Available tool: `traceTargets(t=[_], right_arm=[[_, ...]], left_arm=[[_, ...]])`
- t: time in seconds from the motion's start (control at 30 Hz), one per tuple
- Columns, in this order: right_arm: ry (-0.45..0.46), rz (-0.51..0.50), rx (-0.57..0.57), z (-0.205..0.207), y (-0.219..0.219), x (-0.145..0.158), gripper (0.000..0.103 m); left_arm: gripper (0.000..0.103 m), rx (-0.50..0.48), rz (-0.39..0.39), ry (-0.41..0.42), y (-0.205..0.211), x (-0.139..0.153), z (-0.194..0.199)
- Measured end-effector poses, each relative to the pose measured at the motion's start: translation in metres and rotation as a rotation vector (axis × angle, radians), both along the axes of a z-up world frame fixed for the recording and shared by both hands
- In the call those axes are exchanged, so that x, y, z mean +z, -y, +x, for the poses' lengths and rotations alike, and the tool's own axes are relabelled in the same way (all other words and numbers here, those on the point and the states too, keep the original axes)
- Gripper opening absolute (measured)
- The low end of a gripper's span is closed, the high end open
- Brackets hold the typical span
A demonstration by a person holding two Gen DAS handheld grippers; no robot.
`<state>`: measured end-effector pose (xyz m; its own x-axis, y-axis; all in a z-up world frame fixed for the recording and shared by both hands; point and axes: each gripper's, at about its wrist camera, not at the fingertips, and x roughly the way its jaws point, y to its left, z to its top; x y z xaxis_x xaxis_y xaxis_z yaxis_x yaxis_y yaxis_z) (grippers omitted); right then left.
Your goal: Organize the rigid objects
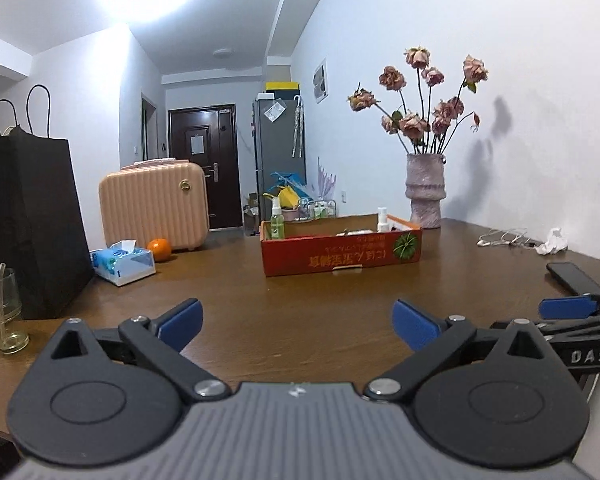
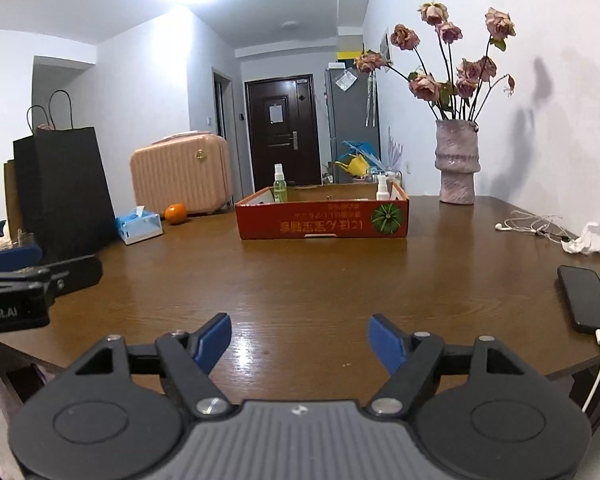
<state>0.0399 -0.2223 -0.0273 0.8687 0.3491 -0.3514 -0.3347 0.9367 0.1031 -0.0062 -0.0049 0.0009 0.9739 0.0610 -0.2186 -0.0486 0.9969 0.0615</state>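
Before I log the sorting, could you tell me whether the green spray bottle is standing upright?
Upright: the green spray bottle stands nozzle-up inside the red box.

right tongs (image 1: 568,308): "DAS" | left tongs (image 2: 12,260): "Robot.AI"

Bare table (image 2: 300,280) ahead up to red box (image 2: 322,218); phone (image 2: 588,304) right; black bag (image 1: 28,224) left

Vase (image 2: 457,160), phone (image 2: 588,300), suitcase (image 2: 180,174), orange (image 2: 175,213).
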Motion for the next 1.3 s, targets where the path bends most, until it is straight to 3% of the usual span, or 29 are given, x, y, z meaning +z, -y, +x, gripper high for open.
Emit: traceTargets(t=[0.47,0.67,1.3], right_arm=[[0.055,0.020,-0.045,-0.002,0.006,0.015,0.080],[0.074,0.019,-0.055,-0.003,0.009,0.019,0.096],[0.056,0.010,-0.052,-0.001,0.007,0.016,0.098]], left_arm=[[0.103,-0.044,-0.022,0.010,0.007,0.004,-0.004],[0.103,-0.034,-0.042,0.029,0.005,0.007,-0.006],[0.103,-0.021,-0.053,0.020,0.002,0.007,-0.003]])
